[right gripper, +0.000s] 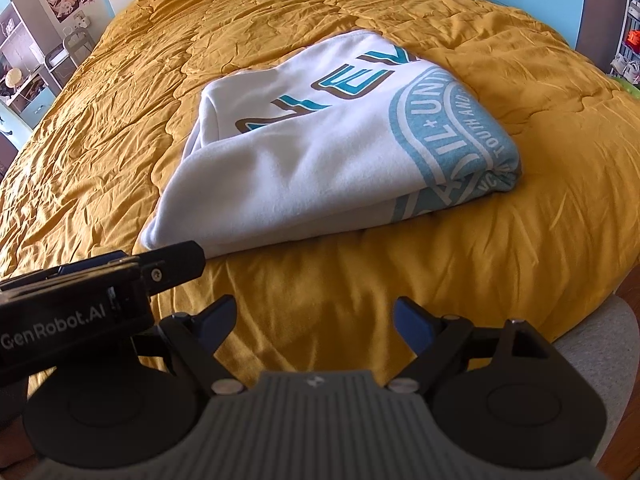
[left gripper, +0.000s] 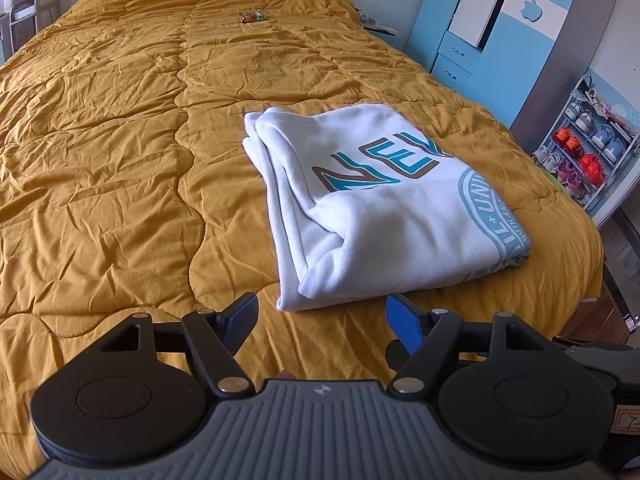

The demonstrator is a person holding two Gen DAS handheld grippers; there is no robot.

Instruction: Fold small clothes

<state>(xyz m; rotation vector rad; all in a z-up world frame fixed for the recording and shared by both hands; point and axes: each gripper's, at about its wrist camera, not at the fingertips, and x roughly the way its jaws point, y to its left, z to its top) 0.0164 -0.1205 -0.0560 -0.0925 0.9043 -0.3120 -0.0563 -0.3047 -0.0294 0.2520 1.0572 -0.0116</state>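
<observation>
Sweatshirt point(left gripper: 372, 200), white with teal and brown lettering and a round teal seal printed on it, lies folded into a thick rectangular bundle on the mustard-yellow quilt point(left gripper: 120, 160) of a bed, toward the near right part of the bed. The lettering is only partly readable: the fold cuts the big word short, and the seal wraps over the bundle's right edge so that its text runs out of sight; in the right wrist view the same seal point(right gripper: 452, 136) bends under the fold. Ribbed hem layers show along the bundle's left side, but how many layers are stacked cannot be counted. The left gripper point(left gripper: 322, 320) hovers just short of the bundle's near edge with its fingers spread wide and nothing between them. The right gripper point(right gripper: 314, 320) likewise has its fingers parted and empty, over bare quilt near the bed's edge, apart from the garment. In the right wrist view the body of the left gripper crosses the lower left and covers the bundle's near left corner. A small colourful packet point(left gripper: 252, 17) lies far up the bed, too small to identify. A shoe rack point(left gripper: 580, 148) stands at the right beside a blue and white wardrobe point(left gripper: 500, 12), both cut off by the lens edge.
</observation>
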